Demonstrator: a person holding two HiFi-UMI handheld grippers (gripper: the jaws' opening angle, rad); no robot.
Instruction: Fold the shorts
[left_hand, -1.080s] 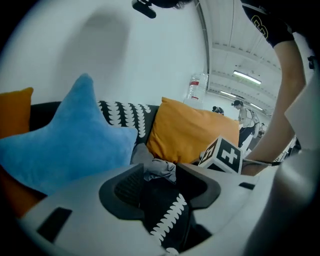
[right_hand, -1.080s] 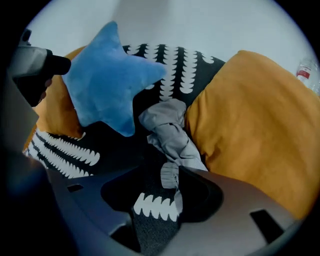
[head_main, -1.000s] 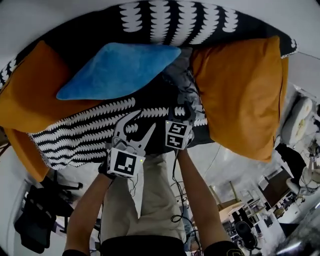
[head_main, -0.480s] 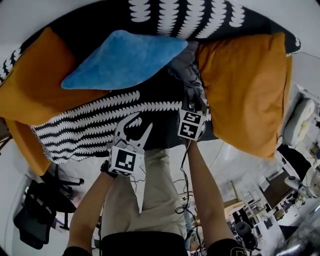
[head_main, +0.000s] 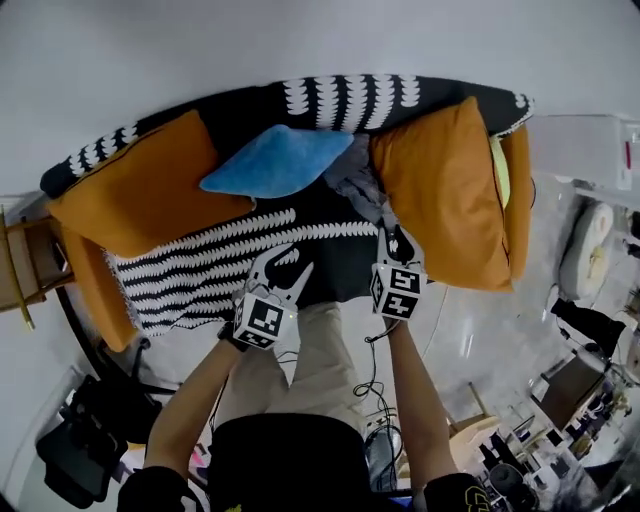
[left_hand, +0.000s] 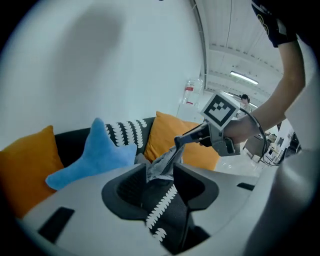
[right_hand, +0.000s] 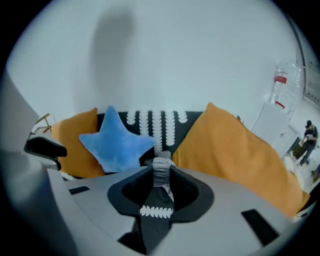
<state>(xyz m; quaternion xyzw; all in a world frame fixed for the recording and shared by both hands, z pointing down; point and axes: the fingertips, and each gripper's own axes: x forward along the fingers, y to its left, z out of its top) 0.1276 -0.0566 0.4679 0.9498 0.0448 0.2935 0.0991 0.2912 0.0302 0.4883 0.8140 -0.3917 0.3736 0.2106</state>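
- The grey shorts (head_main: 352, 183) are lying bunched on the sofa (head_main: 330, 245), in the gap between the blue star cushion (head_main: 275, 160) and the big orange cushion (head_main: 440, 190) at the right. One end of them is lifting off the seat toward the person.
- The right claw (right_hand: 161, 171) is pinching that lifted end. Its jaws have just been closing and are sitting nearly together, with a gathered strip of grey cloth (it looks like the waistband) squeezed between the pads.
- The left claw (left_hand: 159, 169) is hovering near the right one, over the front of the seat, and is holding nothing. Its jaws have just been closing a little but are standing roughly half apart. The cloth showing through their gap is hanging from the right claw beyond them.
- The sofa is wearing a black cover with rows of white leaf shapes, and a second orange cushion (head_main: 140, 190) is leaning at its left end.
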